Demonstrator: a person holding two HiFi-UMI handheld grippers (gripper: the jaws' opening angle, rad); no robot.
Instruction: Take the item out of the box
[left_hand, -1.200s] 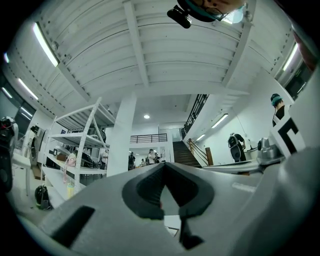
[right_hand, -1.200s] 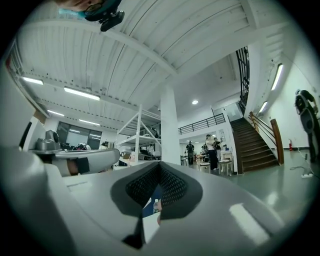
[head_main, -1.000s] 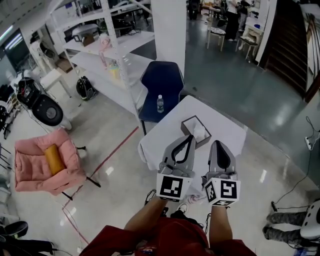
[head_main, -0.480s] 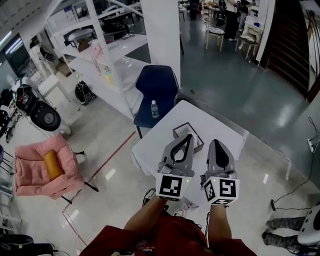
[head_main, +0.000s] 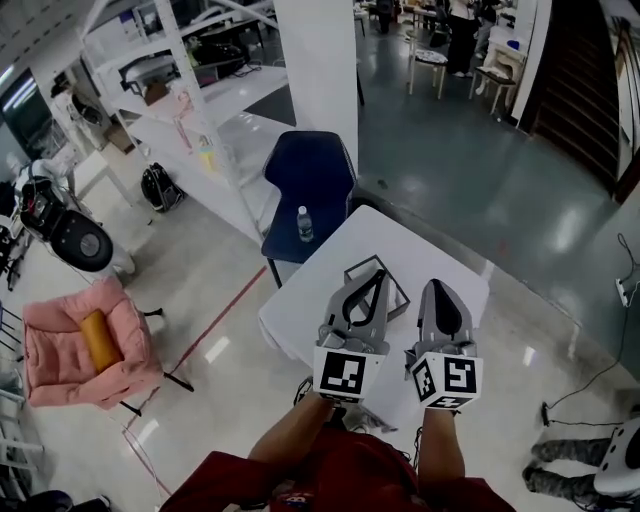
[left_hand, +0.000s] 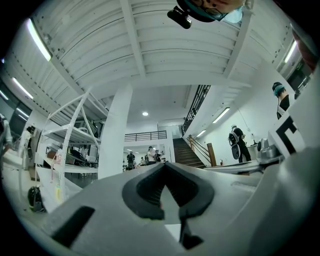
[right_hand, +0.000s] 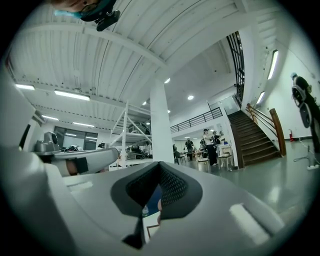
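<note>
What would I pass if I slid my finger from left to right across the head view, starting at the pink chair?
pink armchair → water bottle → box → right gripper

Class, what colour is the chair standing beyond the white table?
The chair is dark blue, clearest in the head view.

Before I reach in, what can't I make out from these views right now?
- Item in the box: head view, too small, and the left gripper covers the box's middle.
- Box in both gripper views: almost wholly blocked by each gripper's own body.
- Bottle label: head view, too small.
</note>
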